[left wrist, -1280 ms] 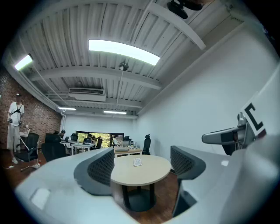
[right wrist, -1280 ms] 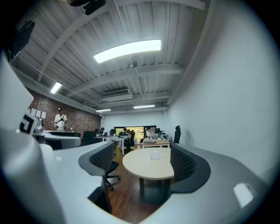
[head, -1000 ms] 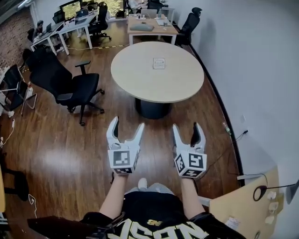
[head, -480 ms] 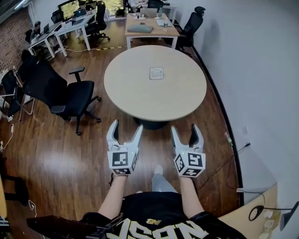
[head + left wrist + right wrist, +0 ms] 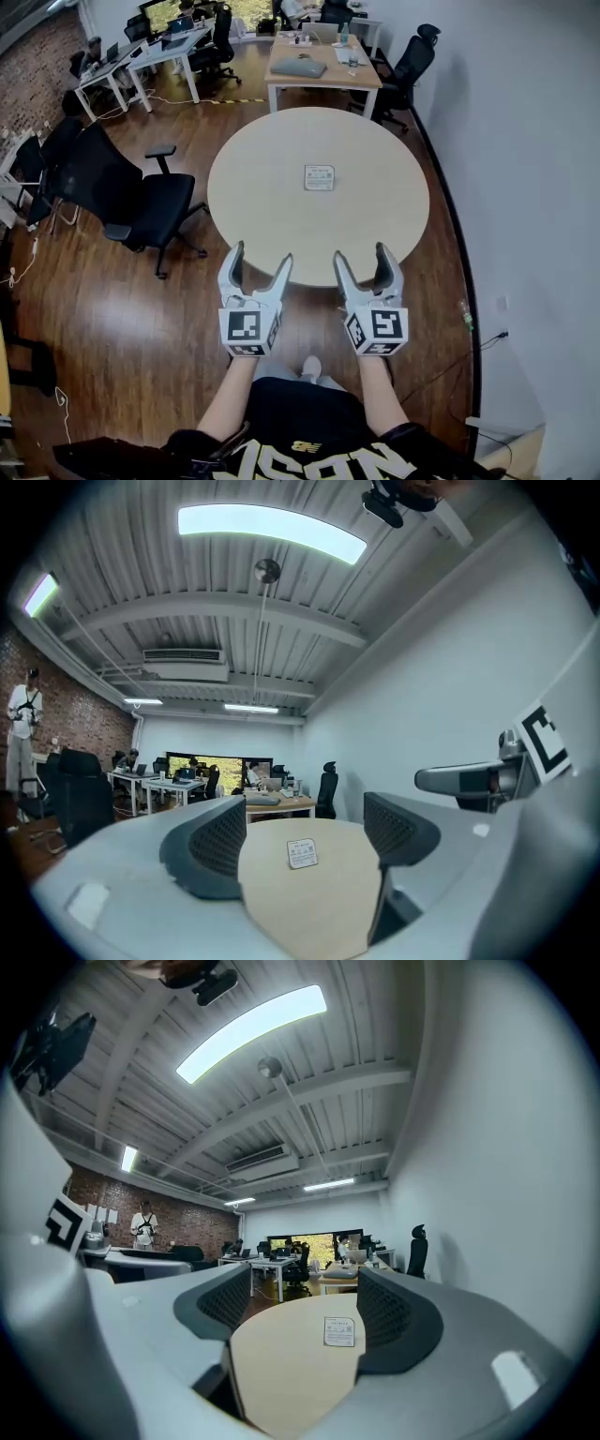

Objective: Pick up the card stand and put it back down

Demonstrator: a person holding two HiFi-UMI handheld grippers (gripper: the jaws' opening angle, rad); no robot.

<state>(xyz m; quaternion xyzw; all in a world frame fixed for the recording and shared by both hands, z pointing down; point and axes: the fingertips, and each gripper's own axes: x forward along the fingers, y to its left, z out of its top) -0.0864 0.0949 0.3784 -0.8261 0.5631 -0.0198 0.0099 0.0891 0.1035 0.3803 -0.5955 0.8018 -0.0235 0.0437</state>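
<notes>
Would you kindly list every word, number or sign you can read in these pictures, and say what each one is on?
No text reads clearly here.
Card stand on the round table: printed lines, too small to read.
Left hand-held gripper and right hand-held gripper: square black-and-white markers, no words.
Shirt: pale letters, cut off, unreadable.
</notes>
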